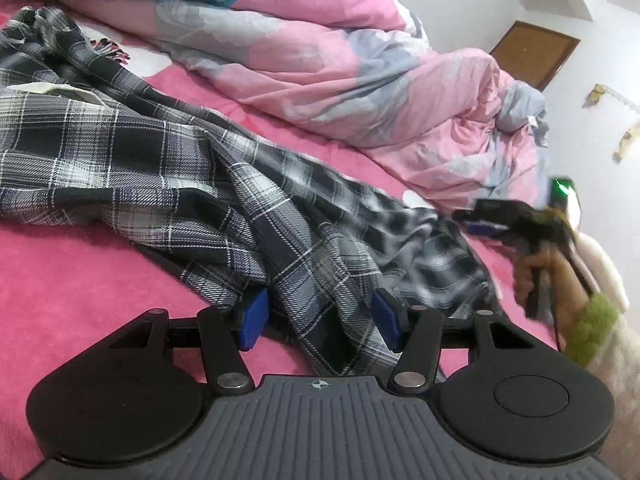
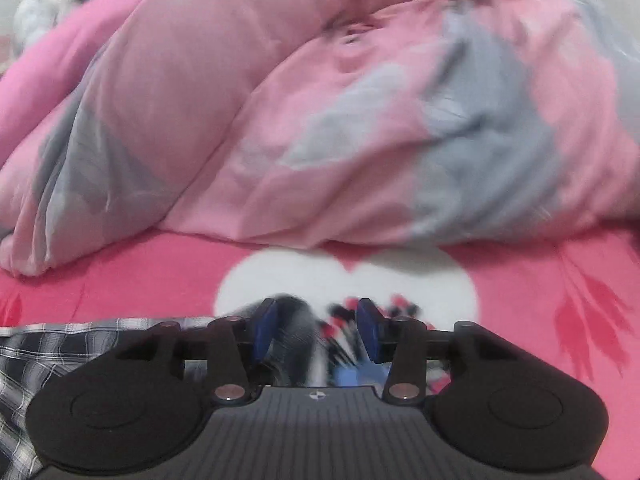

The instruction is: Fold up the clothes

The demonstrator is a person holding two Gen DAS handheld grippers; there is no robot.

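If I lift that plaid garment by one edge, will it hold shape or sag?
The plaid garment will likely sag: it lies in soft creased folds on the pink bedsheet. It probably slides little on that fuzzy-looking sheet. The fabric between the open left gripper looks thin, so probably light.

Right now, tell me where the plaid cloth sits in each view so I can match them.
Left wrist: the plaid cloth sprawls from the upper left down to the centre, running between the open left gripper.
Right wrist: only a strip at the lower left, with a blurred fringed end between the open right gripper.
Shared landmark: the pink and grey duvet, behind the cloth.
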